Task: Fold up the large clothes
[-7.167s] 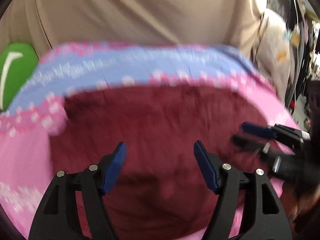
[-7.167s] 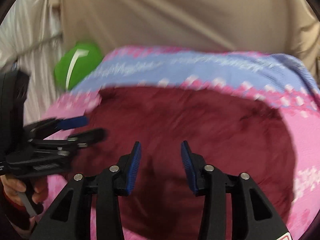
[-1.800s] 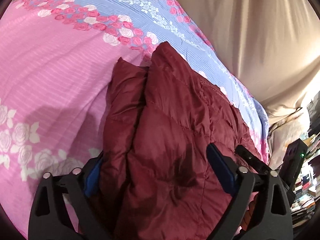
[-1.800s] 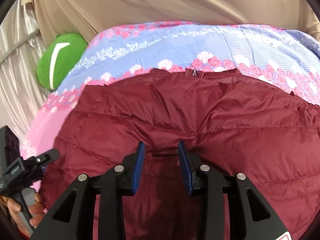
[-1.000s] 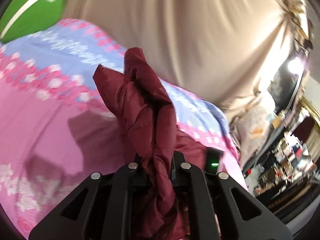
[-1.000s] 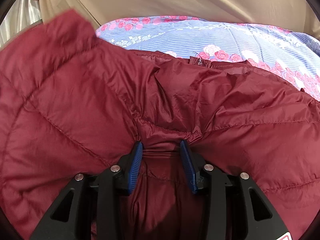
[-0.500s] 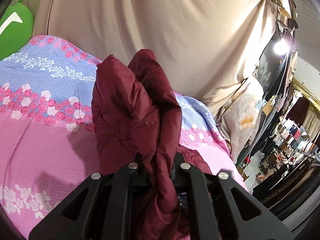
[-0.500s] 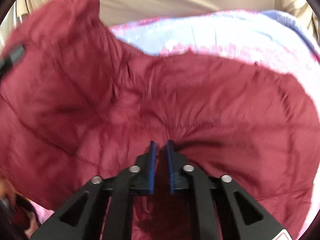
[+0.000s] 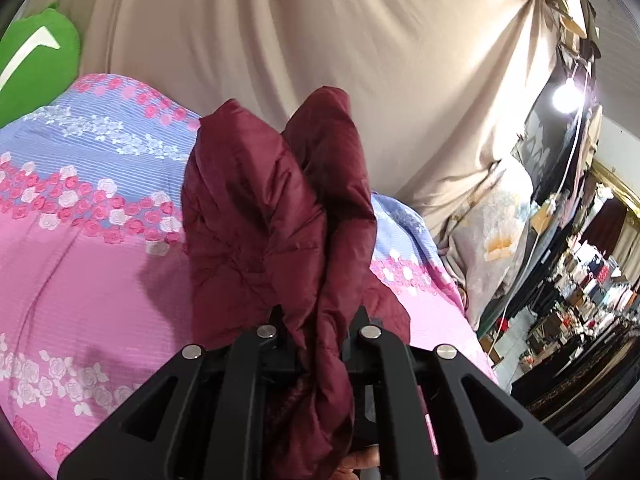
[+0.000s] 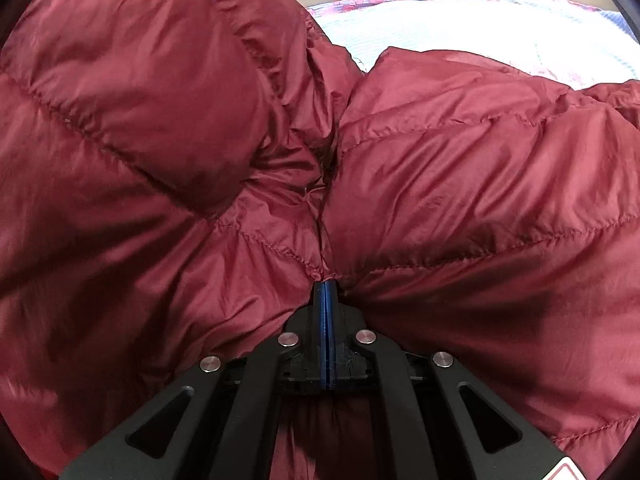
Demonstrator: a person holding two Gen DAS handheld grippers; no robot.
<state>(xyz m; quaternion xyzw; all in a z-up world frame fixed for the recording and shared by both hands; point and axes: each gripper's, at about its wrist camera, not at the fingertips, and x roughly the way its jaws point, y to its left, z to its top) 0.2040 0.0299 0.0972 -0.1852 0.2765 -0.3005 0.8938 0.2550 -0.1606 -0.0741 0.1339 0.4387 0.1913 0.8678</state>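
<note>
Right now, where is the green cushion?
In the left wrist view, the green cushion sits at the far upper left, at the head of the floral bedspread, against the beige curtain.

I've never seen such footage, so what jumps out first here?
A puffy dark red jacket fills the right view, bunched where the right tongs pinch it. In the left view the left tongs hold a fold of it up over a pink and blue flowered bedspread, a green cushion top left.

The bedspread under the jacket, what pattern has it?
Pink and blue bands with rose flowers, clearest in the left wrist view.
</note>
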